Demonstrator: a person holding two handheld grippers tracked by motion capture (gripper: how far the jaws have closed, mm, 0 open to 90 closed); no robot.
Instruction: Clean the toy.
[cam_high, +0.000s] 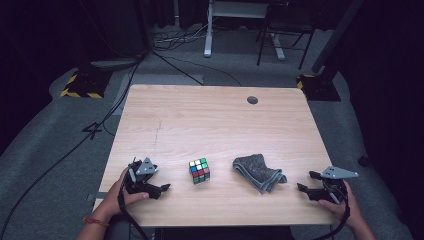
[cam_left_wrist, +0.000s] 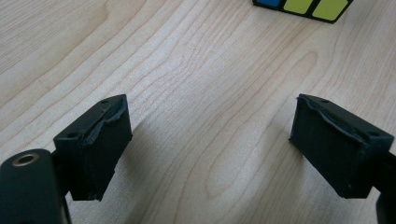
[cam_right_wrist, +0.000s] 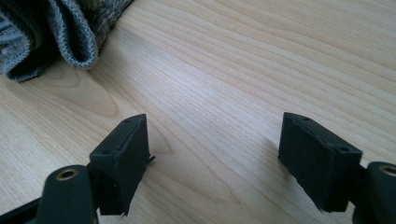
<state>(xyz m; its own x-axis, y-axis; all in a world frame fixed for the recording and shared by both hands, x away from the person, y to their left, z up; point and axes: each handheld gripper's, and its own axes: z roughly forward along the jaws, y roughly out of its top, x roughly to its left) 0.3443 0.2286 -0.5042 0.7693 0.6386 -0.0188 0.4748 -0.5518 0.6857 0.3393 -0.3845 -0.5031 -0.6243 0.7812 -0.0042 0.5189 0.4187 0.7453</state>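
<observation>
We note both grippers spread and empty near the table's (cam_high: 210, 105) front edge, left gripper (cam_high: 159, 189) beside the puzzle cube (cam_high: 199, 170), right gripper (cam_high: 306, 190) beside the folded grey cloth (cam_high: 259, 172); an off-centre pinch could skid the cube away.

One table (cam_high: 215, 120), pale wood. On it: one cube (cam_high: 199, 171), one grey cloth (cam_high: 258, 172), one dark round plug (cam_high: 252, 100) near the far edge.

Two hand-held grippers: left hand-held gripper (cam_high: 161, 189), right hand-held gripper (cam_high: 303, 183); two black jaws on each, four in all, standing apart with bare wood between. Two grey three-cornered plates, one atop each. Two hands: left hand (cam_high: 120, 192), right hand (cam_high: 345, 205). One orange band (cam_high: 91, 221) on the left wrist.

On the floor beyond: two yellow-and-black striped bases (cam_high: 80, 85), one white desk leg (cam_high: 207, 30), one dark chair (cam_high: 282, 30), several cables, count not clear in the dark.
</observation>
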